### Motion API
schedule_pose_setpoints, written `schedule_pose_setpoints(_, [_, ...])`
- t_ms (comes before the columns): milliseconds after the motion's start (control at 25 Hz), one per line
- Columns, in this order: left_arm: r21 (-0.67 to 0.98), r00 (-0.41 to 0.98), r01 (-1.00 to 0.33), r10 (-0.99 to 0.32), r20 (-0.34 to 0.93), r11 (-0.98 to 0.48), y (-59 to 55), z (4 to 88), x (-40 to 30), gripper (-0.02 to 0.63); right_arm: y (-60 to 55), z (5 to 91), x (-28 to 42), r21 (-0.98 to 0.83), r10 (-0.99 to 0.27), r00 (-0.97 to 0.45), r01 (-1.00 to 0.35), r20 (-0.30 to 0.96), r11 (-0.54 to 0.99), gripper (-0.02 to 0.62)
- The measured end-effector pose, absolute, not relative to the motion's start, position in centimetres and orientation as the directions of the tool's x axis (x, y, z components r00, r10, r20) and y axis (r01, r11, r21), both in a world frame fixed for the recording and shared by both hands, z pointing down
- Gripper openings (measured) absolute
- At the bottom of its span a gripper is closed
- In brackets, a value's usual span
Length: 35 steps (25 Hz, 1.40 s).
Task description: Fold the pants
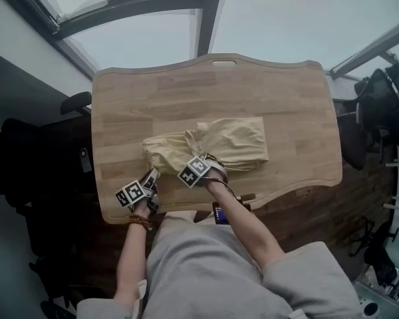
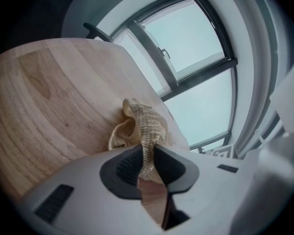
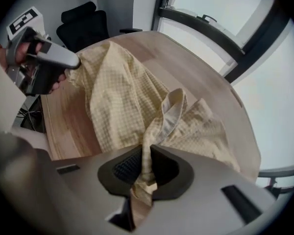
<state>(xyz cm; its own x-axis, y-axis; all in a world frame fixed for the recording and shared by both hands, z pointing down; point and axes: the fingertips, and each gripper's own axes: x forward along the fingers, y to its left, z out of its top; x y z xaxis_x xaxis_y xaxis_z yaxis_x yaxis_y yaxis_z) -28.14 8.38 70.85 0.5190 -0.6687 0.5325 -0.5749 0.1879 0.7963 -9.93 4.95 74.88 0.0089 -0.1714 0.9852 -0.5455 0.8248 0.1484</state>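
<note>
The pale yellow checked pants (image 1: 219, 145) lie bunched on the near middle of the wooden tabletop (image 1: 153, 92). Their flatter bulk spreads to the right and a gathered lump sits at their left end.

The left gripper (image 1: 150, 177) is at that near-left end. In the left gripper view its jaws are nearly together on a ribbed, gathered strip of the fabric. The strip runs up between the dark pads and out to a small crumpled heap lifted just beyond them.

The right gripper (image 1: 201, 166) points down over the middle of the pants' near edge, just right of the left one. In the right gripper view its jaws are pinched narrowly on a folded band of the cloth, which rises from the pads and drapes away over the tabletop to both sides.

An arm reaches to each gripper from the person's grey clothing (image 1: 206, 271) at the near edge. Beyond the far side of the tabletop are large windows (image 1: 286, 12), and a black office chair (image 3: 83, 23) stands off to the left.
</note>
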Motion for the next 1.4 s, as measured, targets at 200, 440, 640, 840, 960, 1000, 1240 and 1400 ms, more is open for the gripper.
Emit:
schedule_pose_setpoints(200, [0.778,0.533,-0.621,-0.675,0.509,0.096,7.5,68.1,-29.2,0.071,6.2,73.2,-11.4,0.016,-0.143,-0.225,-0.486,0.964,0.874,0.157])
schedule_pose_setpoints(440, [0.641,0.652,-0.707,-0.627,0.426,-0.299,4.3,59.0,-24.5,0.051,5.2,62.9,-5.8,0.043,-0.313,-0.572,-0.435,0.758,0.899,0.214])
schedule_pose_setpoints(640, [0.496,0.775,-0.631,-0.514,0.368,-0.596,1.1,51.3,-12.0,0.037,3.6,61.1,8.2,0.062,-0.473,-0.474,-0.655,0.743,0.753,0.164])
schedule_pose_setpoints(840, [0.389,0.860,-0.419,-0.222,0.459,-0.820,0.5,50.3,6.6,0.035,3.6,61.4,19.5,0.017,-0.541,-0.413,-0.784,0.732,0.621,0.157])
schedule_pose_setpoints(960, [0.367,0.805,-0.290,-0.018,0.593,-0.884,2.8,55.9,17.0,0.035,3.8,62.1,24.8,-0.030,-0.555,-0.402,-0.827,0.728,0.561,0.155])
schedule_pose_setpoints(1000, [0.378,0.762,-0.270,0.043,0.646,-0.885,3.6,59.1,19.7,0.035,3.6,62.5,26.4,-0.040,-0.556,-0.397,-0.837,0.730,0.545,0.155])
schedule_pose_setpoints(1240, [0.355,0.643,-0.331,0.066,0.763,-0.874,6.4,67.2,21.7,0.105,1.2,63.9,28.6,-0.126,-0.523,-0.479,-0.811,0.705,0.572,0.155])
schedule_pose_setpoints(1400, [0.347,0.751,-0.537,-0.247,0.612,-0.769,2.5,60.1,14.1,0.118,-1.4,64.0,22.6,-0.134,-0.463,-0.614,-0.682,0.639,0.719,0.155])
